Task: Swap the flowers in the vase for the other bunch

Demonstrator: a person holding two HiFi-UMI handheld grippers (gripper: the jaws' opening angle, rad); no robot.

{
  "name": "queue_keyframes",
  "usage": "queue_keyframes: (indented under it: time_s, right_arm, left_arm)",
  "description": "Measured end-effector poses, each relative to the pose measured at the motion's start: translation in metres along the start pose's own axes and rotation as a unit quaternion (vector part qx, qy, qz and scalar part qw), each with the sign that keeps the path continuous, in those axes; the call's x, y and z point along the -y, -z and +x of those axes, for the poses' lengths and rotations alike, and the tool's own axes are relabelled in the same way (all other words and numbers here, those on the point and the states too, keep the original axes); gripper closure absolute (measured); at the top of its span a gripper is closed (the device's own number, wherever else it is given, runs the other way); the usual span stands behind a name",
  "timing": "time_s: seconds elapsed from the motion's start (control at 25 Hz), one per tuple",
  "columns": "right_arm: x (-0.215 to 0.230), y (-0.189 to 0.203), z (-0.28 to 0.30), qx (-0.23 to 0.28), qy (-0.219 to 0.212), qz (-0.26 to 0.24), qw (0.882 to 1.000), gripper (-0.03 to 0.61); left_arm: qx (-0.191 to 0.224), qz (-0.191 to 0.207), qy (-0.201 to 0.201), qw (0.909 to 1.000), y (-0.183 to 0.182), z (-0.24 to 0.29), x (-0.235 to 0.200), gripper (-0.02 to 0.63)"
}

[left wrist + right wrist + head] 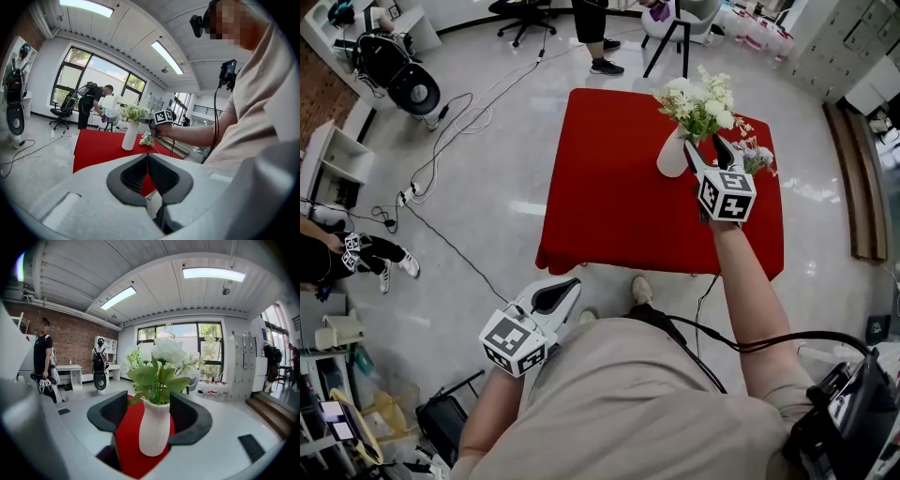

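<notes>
A table draped in a red cloth (pixel 619 187) fills the upper middle of the head view, with pale floor all round it. Toward its upper right stands a white vase (pixel 672 155), upright, holding a bunch of white flowers (pixel 701 103) with green leaves. A second, smaller bunch (pixel 757 157) lies on the cloth just right of the vase, near the table's right edge. The right gripper (pixel 705 148) reaches over the table beside the vase; in the right gripper view its jaws stand apart and released, and the vase shows in the gap between them with the pads not pressing on it. The left gripper (pixel 565 291) sits in the lower left of the head view, off the table and over the floor; its jaws are clenched together with nothing between them.
</notes>
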State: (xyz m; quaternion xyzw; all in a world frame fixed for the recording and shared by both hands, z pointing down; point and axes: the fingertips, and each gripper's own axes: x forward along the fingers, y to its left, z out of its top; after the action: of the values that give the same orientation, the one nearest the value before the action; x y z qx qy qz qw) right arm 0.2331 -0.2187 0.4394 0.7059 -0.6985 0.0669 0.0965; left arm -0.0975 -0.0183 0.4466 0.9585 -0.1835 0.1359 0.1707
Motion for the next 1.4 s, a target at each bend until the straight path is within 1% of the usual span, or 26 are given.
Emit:
queue_keyframes:
  time_s: [0.24,0.48,0.56,0.68,0.88,0.96,1.16,1.4]
  right_arm:
    - [-0.005,0.012,-0.016,-0.012,0.009,0.002,1.0,0.301]
    - [-0.018,0.031,-0.045,-0.024,0.011,0.004,1.0,0.305]
    - [-0.025,0.038,-0.059,-0.03,0.011,0.006,0.999,0.331]
    - [-0.037,0.05,-0.082,-0.041,0.013,0.01,0.999,0.39]
    - [-0.059,0.075,-0.123,-0.057,0.021,0.029,0.998,0.513]
    - [-0.069,0.084,-0.141,-0.059,0.024,0.04,0.997,0.538]
    - [-0.104,0.111,-0.186,-0.08,0.012,0.07,0.994,0.558]
    - [-0.154,0.131,-0.241,-0.113,-0.019,0.08,0.99,0.562]
  left_arm:
    - [0.0,0.002,0.011,0.9999,0.004,-0.007,0.0,0.606]
    - [0.002,0.005,0.025,0.9997,0.01,-0.013,0.003,0.606]
    - [0.002,0.008,0.032,0.9995,0.01,-0.017,0.005,0.606]
    - [0.002,0.013,0.042,0.9991,0.01,-0.024,0.008,0.606]
    - [-0.005,0.02,0.056,0.9982,0.017,-0.037,0.011,0.606]
    - [-0.01,0.024,0.064,0.9976,0.022,-0.042,0.012,0.606]
    - [-0.024,0.028,0.08,0.9961,0.039,-0.048,0.016,0.606]
    - [-0.039,0.033,0.102,0.9935,0.051,-0.049,0.027,0.606]
